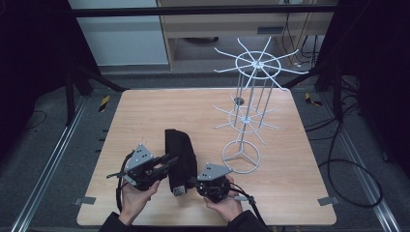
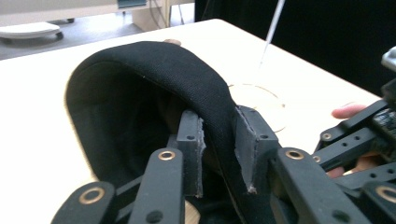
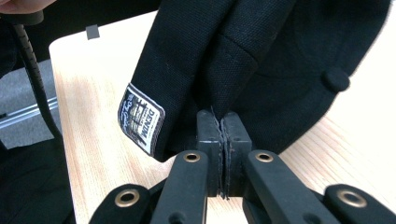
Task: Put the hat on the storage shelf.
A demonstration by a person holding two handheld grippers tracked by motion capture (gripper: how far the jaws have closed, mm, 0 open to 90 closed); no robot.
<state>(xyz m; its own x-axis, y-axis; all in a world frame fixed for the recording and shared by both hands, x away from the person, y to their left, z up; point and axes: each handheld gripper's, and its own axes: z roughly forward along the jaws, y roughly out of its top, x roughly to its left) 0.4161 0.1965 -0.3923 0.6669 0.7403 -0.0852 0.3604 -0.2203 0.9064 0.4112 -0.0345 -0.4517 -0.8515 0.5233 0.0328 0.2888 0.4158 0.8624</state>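
Black cap (image 1: 180,155) lies folded near the front edge of the wooden table (image 1: 145,116), between my two grippers and well left of the white wire rack (image 1: 249,104). On the left, my left gripper (image 1: 162,162) straddles the curved brim (image 2: 187,74): one pad sits inside the cap, the other outside, and I see a small gap on each side, so the fingers (image 2: 250,140) stand apart around the cloth without squeezing it. Moving right, my right gripper (image 1: 193,182) meets the cap's near end; there my pads (image 3: 223,135) are pressed together on a pinch of the fabric, next to the crown button (image 3: 335,79). As I judge it, the hold on the cap is half made, one side clamped, the other not. Lifting it and hanging it on a rack arm, if that is where it goes, is all left to do. A woven label (image 3: 141,119) on the cap reads "DENIM"; the smaller lines I cannot read.
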